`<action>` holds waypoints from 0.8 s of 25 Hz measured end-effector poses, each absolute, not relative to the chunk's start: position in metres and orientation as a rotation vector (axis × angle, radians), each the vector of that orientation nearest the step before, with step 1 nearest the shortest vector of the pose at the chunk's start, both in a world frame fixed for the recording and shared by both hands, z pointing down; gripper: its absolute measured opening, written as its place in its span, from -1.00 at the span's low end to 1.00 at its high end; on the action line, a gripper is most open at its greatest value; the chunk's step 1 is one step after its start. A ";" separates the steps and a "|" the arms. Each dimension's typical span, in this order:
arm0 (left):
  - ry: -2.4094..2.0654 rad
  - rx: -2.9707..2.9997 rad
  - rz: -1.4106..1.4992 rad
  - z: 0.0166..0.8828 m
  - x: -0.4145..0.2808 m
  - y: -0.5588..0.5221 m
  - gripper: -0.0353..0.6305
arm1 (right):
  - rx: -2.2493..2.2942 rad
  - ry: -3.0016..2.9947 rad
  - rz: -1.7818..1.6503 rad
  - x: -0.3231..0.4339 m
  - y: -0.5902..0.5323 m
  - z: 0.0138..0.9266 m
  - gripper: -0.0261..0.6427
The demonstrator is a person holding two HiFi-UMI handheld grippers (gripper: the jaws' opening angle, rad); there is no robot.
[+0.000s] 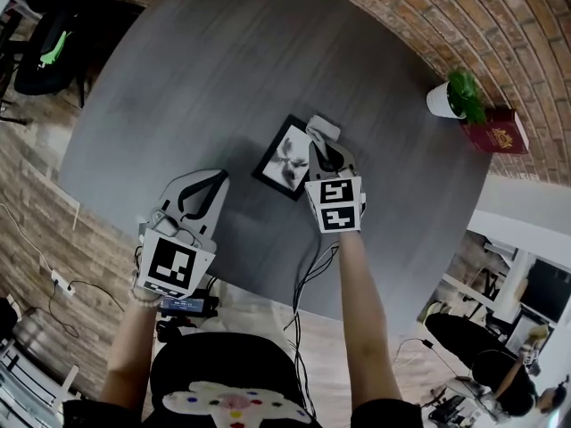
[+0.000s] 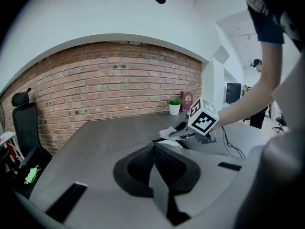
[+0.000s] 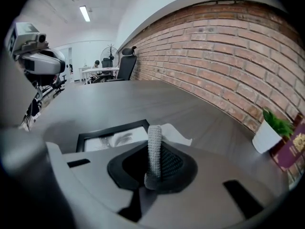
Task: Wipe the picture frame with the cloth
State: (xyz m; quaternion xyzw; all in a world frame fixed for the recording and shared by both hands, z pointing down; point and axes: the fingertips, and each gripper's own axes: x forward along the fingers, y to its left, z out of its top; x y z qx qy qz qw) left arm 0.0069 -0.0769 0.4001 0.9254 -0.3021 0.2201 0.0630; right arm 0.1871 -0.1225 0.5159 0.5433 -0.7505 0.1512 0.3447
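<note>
Grey knitted cloth [image 3: 154,149] is clamped in my right gripper [image 1: 326,148] jaws at the black-framed picture [image 1: 285,159]. Wiping seems unfinished, and my left gripper [image 2: 153,149] jaws are closed and empty.

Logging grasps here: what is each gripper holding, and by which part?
Right gripper: the cloth, pinched by a bunched edge over the picture frame. Left gripper: nothing, jaws shut.

Picture frame [image 1: 284,159]: black, rectangular, holding a grey-and-white print. It lies flat, face up, turned diagonally, at the centre of the head view.

Cloth [image 1: 322,129]: pale grey, knitted. An upright fold is clamped in the right gripper [image 3: 153,144]; the free end lies at the frame's upper-right corner.
</note>
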 end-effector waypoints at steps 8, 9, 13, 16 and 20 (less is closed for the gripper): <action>-0.899 2.805 0.659 0.399 0.008 -0.077 -0.87 | 1.456 -1.893 0.407 0.209 -0.109 0.515 -0.85; -0.898 2.805 0.659 0.399 0.008 -0.077 -0.87 | 1.458 -1.888 0.404 0.211 -0.109 0.516 -0.85; -0.901 2.805 0.657 0.399 0.006 -0.077 -0.87 | 1.451 -1.896 0.404 0.205 -0.112 0.514 -0.85; -0.905 2.803 0.656 0.399 0.005 -0.076 -0.87 | 1.438 -1.907 0.397 0.197 -0.117 0.515 -0.85; -0.914 2.799 0.656 0.399 0.003 -0.077 -0.87 | 1.412 -1.930 0.390 0.185 -0.126 0.517 -0.85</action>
